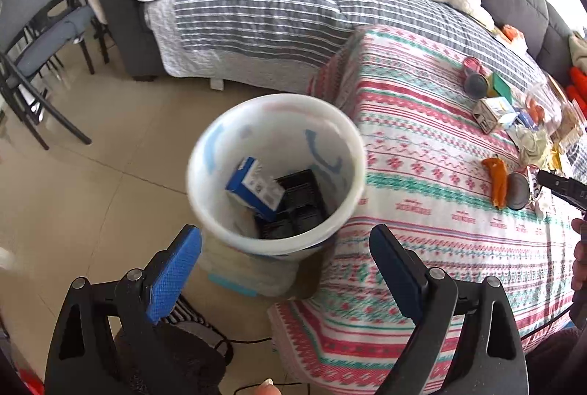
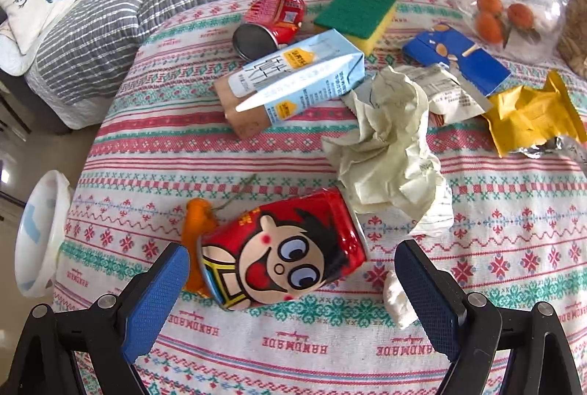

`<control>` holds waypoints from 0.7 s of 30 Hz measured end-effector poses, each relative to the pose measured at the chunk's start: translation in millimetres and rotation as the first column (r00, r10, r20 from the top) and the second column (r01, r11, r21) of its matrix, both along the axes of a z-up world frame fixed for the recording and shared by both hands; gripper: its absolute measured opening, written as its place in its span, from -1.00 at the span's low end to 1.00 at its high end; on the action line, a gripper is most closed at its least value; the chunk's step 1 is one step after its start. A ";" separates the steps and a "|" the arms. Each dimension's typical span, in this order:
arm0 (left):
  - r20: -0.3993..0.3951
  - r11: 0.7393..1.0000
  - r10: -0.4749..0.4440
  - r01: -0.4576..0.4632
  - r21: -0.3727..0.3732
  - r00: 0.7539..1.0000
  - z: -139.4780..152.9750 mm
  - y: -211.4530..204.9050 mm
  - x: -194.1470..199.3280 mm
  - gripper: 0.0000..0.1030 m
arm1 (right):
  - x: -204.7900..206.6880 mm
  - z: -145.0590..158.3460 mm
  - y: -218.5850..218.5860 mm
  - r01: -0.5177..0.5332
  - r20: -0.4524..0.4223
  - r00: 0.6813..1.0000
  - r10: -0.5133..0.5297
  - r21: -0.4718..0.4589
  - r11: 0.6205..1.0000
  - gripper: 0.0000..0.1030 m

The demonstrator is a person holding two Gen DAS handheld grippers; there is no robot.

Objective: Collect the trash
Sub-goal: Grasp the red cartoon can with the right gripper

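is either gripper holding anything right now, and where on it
Nothing is held. The left gripper is open above the bin; the right gripper is open around the red can, not closed on it.

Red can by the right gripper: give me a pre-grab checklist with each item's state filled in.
1. Right gripper open: ok, fingers spread wide.
2. Red can between the fingers: ok, lying on its side, roughly centred.
3. Clear of neighbours: not ok, orange peel touches its left end; crumpled paper close on the right.
4. Bin has room: ok, only a blue box and a black tray at the bottom.
5. Left gripper free: ok, open, empty, by the bin.
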State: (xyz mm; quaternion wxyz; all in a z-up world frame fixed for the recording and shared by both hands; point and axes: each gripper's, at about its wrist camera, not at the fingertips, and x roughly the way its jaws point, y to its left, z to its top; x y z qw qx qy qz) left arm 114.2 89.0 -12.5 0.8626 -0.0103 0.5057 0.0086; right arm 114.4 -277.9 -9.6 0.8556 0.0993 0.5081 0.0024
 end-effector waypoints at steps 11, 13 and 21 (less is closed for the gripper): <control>-0.018 0.999 -0.035 0.035 0.000 0.999 -3.9 -29.9 12.4 0.84 | 18.1 -23.8 15.6 -0.092 -0.075 0.993 0.088 -0.049 0.995 0.86; -0.023 0.999 -0.041 0.041 -0.004 0.999 -4.4 -34.3 13.9 0.84 | 19.3 -25.8 16.8 -0.093 -0.081 0.993 0.088 -0.059 0.994 0.84; -0.039 0.994 -0.091 0.089 -0.063 0.995 -4.5 -65.4 23.2 0.83 | 8.5 -9.2 3.1 -0.069 -0.034 0.997 0.068 -0.021 0.997 0.74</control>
